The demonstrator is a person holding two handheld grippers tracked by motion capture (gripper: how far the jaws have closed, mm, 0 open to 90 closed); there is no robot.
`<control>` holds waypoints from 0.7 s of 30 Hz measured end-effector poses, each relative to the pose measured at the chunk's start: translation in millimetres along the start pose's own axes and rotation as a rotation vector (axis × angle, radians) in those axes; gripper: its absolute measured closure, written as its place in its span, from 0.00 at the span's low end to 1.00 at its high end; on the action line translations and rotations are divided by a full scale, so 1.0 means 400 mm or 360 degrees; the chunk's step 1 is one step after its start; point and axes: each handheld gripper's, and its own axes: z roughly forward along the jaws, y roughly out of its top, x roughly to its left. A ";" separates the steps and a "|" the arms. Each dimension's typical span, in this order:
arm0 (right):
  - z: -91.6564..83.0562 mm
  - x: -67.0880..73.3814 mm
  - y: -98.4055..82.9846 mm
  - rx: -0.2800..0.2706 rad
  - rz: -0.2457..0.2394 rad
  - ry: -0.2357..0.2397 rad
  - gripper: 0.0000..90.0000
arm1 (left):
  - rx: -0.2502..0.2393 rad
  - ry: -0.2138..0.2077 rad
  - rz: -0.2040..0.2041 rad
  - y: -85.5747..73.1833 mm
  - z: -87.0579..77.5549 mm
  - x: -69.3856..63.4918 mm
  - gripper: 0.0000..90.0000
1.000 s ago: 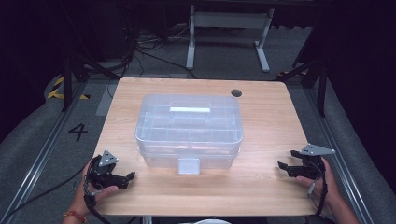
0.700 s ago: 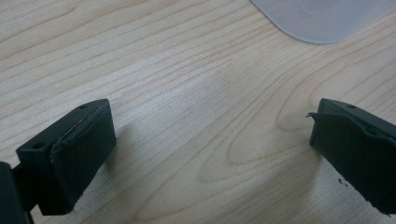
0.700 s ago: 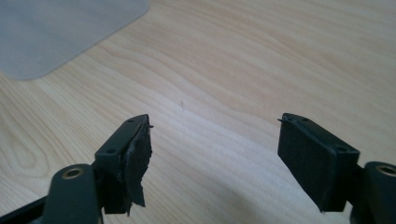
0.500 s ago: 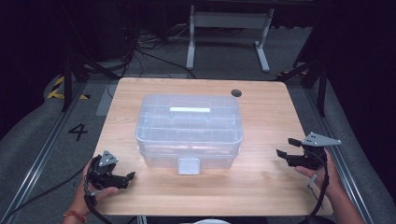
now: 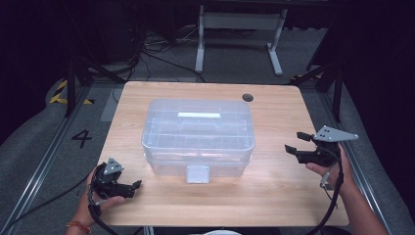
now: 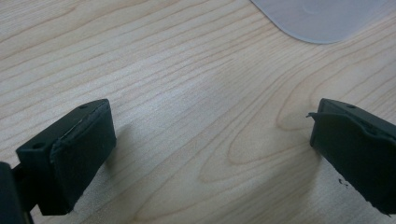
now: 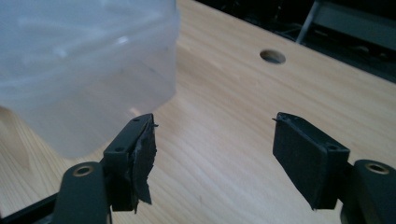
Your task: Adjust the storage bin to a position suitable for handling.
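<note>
Since the earlier frames the right gripper (image 5: 299, 143) has lifted off the table (image 5: 274, 196) and now hangs above its right edge, higher than a second ago; its fingers have just been closing a little, yet they stand apart with nothing between them. The left gripper (image 5: 131, 187) has kept its place near the front left corner, and the clear plastic box (image 5: 198, 134) sits where it was, in the middle of the table.

Bare wood runs all round the box: a wide strip on each side and a narrower one along the front, where the box's latch (image 5: 197, 174) points toward the person. Both grippers are well apart from the box. A round hole (image 5: 248, 97) lies near the far right corner.

The left gripper view shows its two black fingers (image 6: 74, 154) spread wide over bare wood grain, empty, with a pale rounded corner of the box (image 6: 322, 18) at the top. The right gripper view shows its fingers (image 7: 140, 158) open above the table, the frosted wall of the box (image 7: 88, 70) close at upper left and the hole (image 7: 272, 56) beyond.
</note>
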 end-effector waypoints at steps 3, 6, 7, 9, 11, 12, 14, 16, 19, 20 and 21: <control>-0.001 0.010 0.040 -0.0033 -0.0051 0.0009 0.34 | 0.0000 0.0000 0.0000 0.000 0.000 0.000 0.01; 0.003 0.021 0.075 -0.0054 -0.0068 0.0035 0.34 | 0.0001 0.0000 0.0002 0.000 0.000 0.000 0.01; 0.006 0.026 0.087 -0.0058 -0.0077 0.0042 0.34 | 0.0000 0.0000 0.0000 0.000 0.000 0.000 0.01; 0.015 0.038 0.113 -0.0071 -0.0116 0.0059 0.34 | 0.0000 0.0000 0.0001 0.000 0.000 0.000 0.01; 0.023 0.048 0.130 -0.0063 -0.0139 0.0066 0.34 | 0.0000 0.0000 0.0000 0.000 0.000 0.000 0.01; 0.028 0.055 0.142 -0.0065 -0.0156 0.0066 0.34 | 0.0000 0.0000 0.0000 0.000 0.000 0.000 0.01; 0.035 0.064 0.162 -0.0077 -0.0164 0.0095 0.34 | 0.0000 0.0000 0.0001 0.000 0.000 0.000 0.01; 0.043 0.072 0.179 -0.0084 -0.0181 0.0104 0.35 | 0.0000 0.0000 0.0000 0.000 0.000 0.000 0.01; 0.062 0.091 0.212 -0.0088 -0.0215 0.0125 0.35 | 0.0001 0.0000 0.0001 0.000 0.000 0.000 0.01; 0.067 0.097 0.220 -0.0089 -0.0223 0.0133 0.35 | 0.0000 0.0000 0.0000 0.000 0.000 0.000 0.01; 0.072 0.102 0.229 -0.0089 -0.0232 0.0147 0.35 | 0.0000 0.0000 -0.0001 0.000 0.000 0.000 0.01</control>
